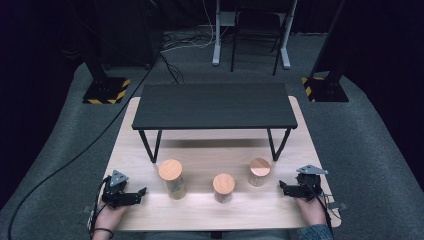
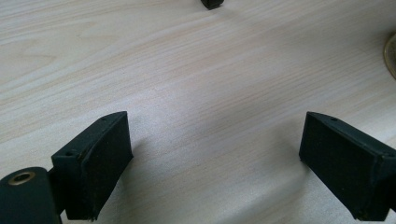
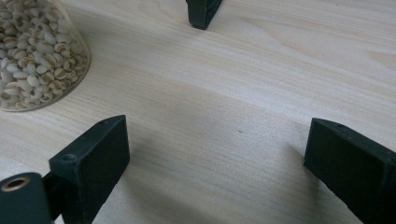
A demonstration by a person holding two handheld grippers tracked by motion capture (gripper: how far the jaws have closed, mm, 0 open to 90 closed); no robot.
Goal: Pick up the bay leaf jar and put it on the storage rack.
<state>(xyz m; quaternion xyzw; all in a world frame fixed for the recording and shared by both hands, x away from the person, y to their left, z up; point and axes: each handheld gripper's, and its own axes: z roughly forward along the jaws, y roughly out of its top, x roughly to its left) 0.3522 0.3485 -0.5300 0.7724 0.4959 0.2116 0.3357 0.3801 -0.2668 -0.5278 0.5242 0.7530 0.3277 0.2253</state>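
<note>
Three glass jars with round wooden lids stand in a row on the light wooden table point(image 1: 200, 210): a tall one point(image 1: 171, 178) at the left, a short one point(image 1: 223, 187) in the middle and another point(image 1: 259, 172) at the right. My left gripper point(image 1: 143, 192) rests near the table's front left, open, its jaws pointing toward the tall jar. My right gripper point(image 1: 280, 186) rests at the front right, open, just right of the right jar. In the right gripper view that jar point(image 3: 32, 56) holds pale grains. Bare wood lies between both pairs of pads point(image 2: 100, 163) point(image 3: 93, 163).
A low black shelf table point(image 1: 214, 105) on thin legs stands across the back half of the table. One of its black feet point(image 3: 203, 11) shows ahead of the right gripper, another foot point(image 2: 212, 3) ahead of the left. Grey carpet and stands surround the table.
</note>
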